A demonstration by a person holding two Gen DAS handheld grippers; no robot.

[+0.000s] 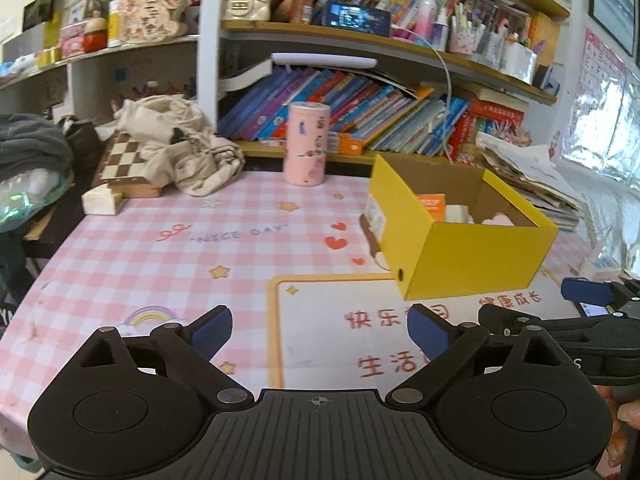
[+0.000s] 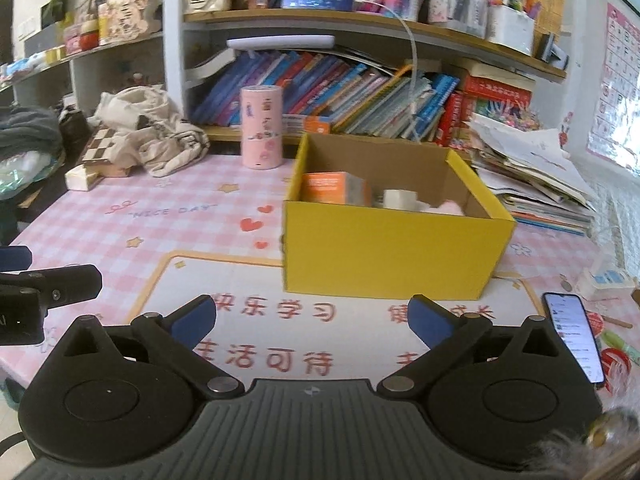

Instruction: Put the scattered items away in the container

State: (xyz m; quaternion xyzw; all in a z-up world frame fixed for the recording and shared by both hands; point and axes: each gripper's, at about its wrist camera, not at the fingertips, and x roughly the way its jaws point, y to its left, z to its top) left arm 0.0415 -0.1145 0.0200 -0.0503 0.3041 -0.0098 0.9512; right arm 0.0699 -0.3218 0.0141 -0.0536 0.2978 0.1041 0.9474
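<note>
Yellow cardboard box stands open on the pink checked table mat, already holding an orange packet, a pale block and something pink and soft. The left gripper and the right gripper hang low over the near edge of the mat, side by side, each with its blue pads spread wide and nothing between them. Little seems left lying loose: a brown pen-like stick rests on the mat against the box's left wall, while a phone with its screen lit lies at the right, near small oddments too blurred to name. A tall pink canister stands upright behind the box, before the bookshelf. Judging by the layout, the task looks nearly finished and the next pick is probably the stick. To take it cleanly, the left gripper should come in from the open side, pads straddling the shaft across its width, and close low against the mat without nudging the box. Lifting clear of the wall before tipping it inside would avoid a snag.
</note>
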